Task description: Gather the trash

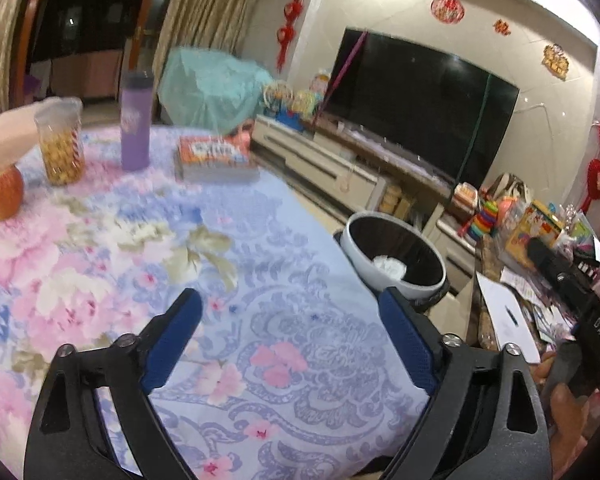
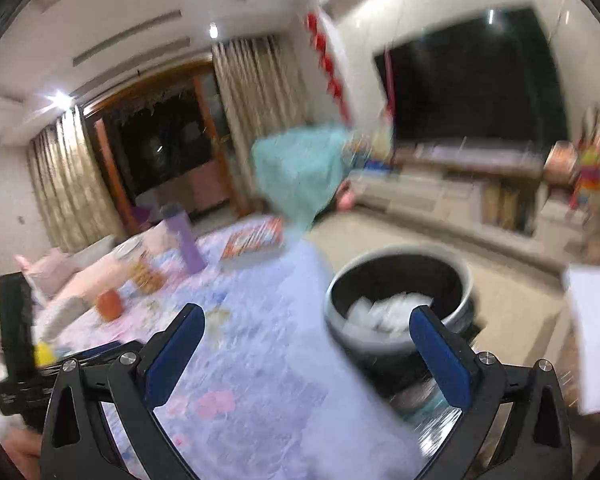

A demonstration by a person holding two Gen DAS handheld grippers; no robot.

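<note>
A grey round trash bin (image 1: pixel 358 254) with a black inside stands on the floor just past the table's right edge. Crumpled white paper (image 1: pixel 390 266) lies at its bottom. In the blurred right wrist view the same bin (image 2: pixel 342 330) holds white paper (image 2: pixel 388 312). My left gripper (image 1: pixel 290 304) is open over the floral tablecloth (image 1: pixel 284 240), nothing between its blue pads (image 1: pixel 188 312). My right gripper (image 2: pixel 306 316) is open too, empty, over the table edge with its right finger in front of the bin.
At the table's far side stand an apple (image 1: pixel 4 196), a snack jar (image 1: pixel 62 144), a purple bottle (image 1: pixel 135 120) and an orange box (image 1: pixel 216 158). A person's hand (image 1: pixel 4 136) reaches in by the jar. A cluttered side table (image 1: pixel 540 264) stands right of the bin.
</note>
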